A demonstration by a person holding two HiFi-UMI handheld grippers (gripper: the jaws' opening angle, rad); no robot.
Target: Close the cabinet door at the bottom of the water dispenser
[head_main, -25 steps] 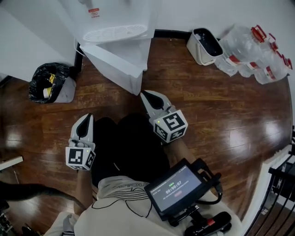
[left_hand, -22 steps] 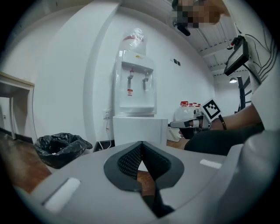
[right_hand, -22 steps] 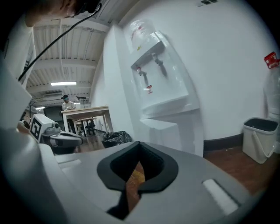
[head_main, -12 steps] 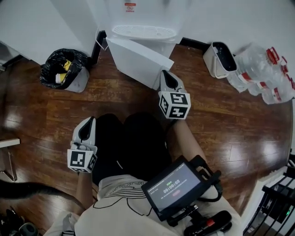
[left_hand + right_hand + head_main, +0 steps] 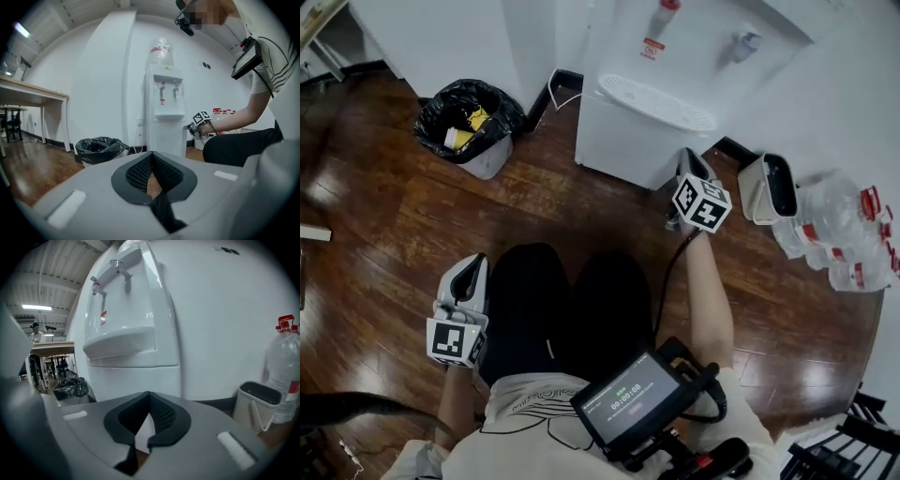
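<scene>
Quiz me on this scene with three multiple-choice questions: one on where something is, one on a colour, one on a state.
1. In the head view, where is the trash bin with the black bag?
A. left of the water dispenser
B. right of it
C. on top of it
2. What colour are the caps on the water bottles?
A. blue
B. red
C. green
3. How is the dispenser's cabinet door?
A. wide open
B. lying on the floor
C. shut
Answers: A, the bin stands at the dispenser's left; B, red caps show; C, the door looks flush with the body, with the right claw at its edge.
</scene>
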